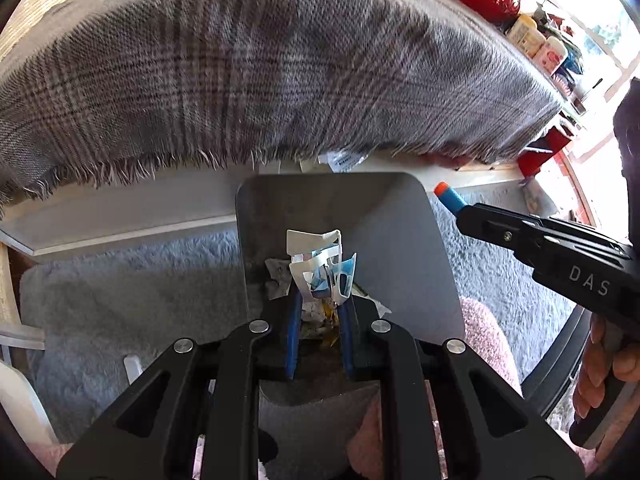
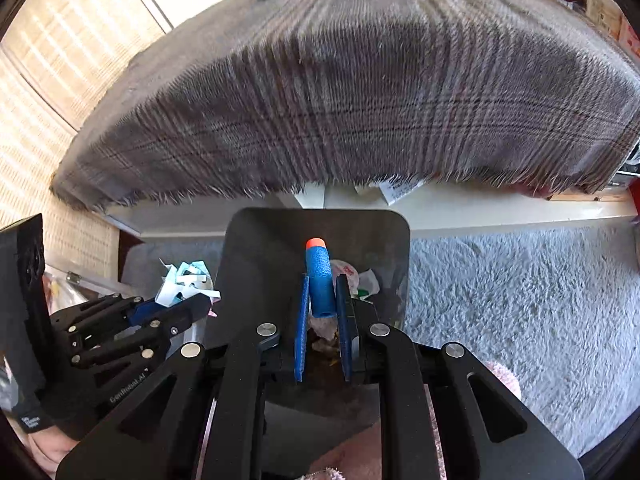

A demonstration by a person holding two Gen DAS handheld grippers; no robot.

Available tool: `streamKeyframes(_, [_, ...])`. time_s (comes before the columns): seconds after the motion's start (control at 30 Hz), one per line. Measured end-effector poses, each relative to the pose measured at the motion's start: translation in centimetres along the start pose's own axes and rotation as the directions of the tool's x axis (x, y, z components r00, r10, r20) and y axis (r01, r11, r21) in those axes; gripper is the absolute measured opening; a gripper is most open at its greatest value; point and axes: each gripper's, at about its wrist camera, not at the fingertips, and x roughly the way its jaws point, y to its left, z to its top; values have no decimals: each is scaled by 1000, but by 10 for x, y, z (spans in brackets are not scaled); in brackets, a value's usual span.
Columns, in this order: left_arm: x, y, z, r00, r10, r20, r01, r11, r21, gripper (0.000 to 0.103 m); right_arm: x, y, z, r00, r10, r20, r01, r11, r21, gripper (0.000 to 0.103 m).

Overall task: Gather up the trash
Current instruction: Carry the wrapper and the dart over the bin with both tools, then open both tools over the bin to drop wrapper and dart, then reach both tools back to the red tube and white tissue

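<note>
Over the grey trash bin [image 2: 240, 248], the left gripper [image 1: 320, 280] pinches light, crushable paper scraps [image 1: 320, 264]; the right gripper [image 2: 322, 292] squeezes a soft foam dart [image 2: 319, 280] mid-shaft.

1. A grey plaid blanket [image 1: 280, 80] is draping over the bench [image 1: 120, 216], fringe hanging
2. A shaggy grey rug [image 2: 520, 320] is covering the floor
3. Daylight is streaming through a window [image 1: 600, 32]

Daylight blazed in right of the jaws, blowing out the window [image 1: 600, 40]. Fisheye bent the edges; focus stayed crisp.
</note>
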Motion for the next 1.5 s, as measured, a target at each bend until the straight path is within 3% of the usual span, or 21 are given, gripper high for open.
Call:
streamKeyframes(0.33, [4, -2, 2, 1000, -31, -6, 31, 1000, 5, 19, 5, 0, 6, 1000, 9, 4, -9, 1000, 17, 18])
streamKeyframes(0.4, [2, -4, 2, 1000, -23, 5, 23, 1000, 15, 35, 3, -2, 8, 1000, 5, 13, -5, 1000, 24, 18])
streamKeyframes(0.43, [1, -4, 2, 1000, -16, 12, 15, 1000, 19, 40, 2, -3, 9, 1000, 0, 18, -1, 1000, 28, 28])
streamKeyframes(0.47, [-2, -5, 3, 1000, -1, 25, 1, 1000, 21, 53, -1, -5, 10, 1000, -6, 29, 5, 999, 37, 38])
streamKeyframes(0.5, [-3, -5, 4, 999, 5, 33, -5, 1000, 23, 63, -3, -7, 10, 999, -12, 41, 10, 999, 43, 58])
streamKeyframes(0.63, [-12, -3, 7, 997, 23, 71, -25, 999, 20, 81, -13, -14, 11, 994, -64, 84, 58, 996, 71, 82])
streamKeyframes(0.7, [-15, 0, 9, 995, 44, 91, -46, 999, 12, 96, -18, -18, 11, 991, -88, 99, 79, 993, 90, 95])
streamKeyframes(0.77, [-17, -1, 12, 993, 65, 98, -68, 998, 21, 95, -22, -20, 12, 989, -88, 115, 77, 992, 98, 100])
streamKeyframes(1.13, [-57, 10, 33, 978, 75, 195, -69, 997, -34, 95, -47, -25, 28, 980, -100, 173, 81, 990, 116, 100])
streamKeyframes(1.37, [-90, 11, 70, 963, 96, 253, -95, 995, -17, 95, -73, -22, 69, 958, -140, 252, 122, 989, 85, 100])
streamKeyframes(1.5, [-99, 17, 103, 964, 102, 245, -100, 995, -19, 95, -82, -21, 97, 949, -139, 284, 124, 990, 70, 100])
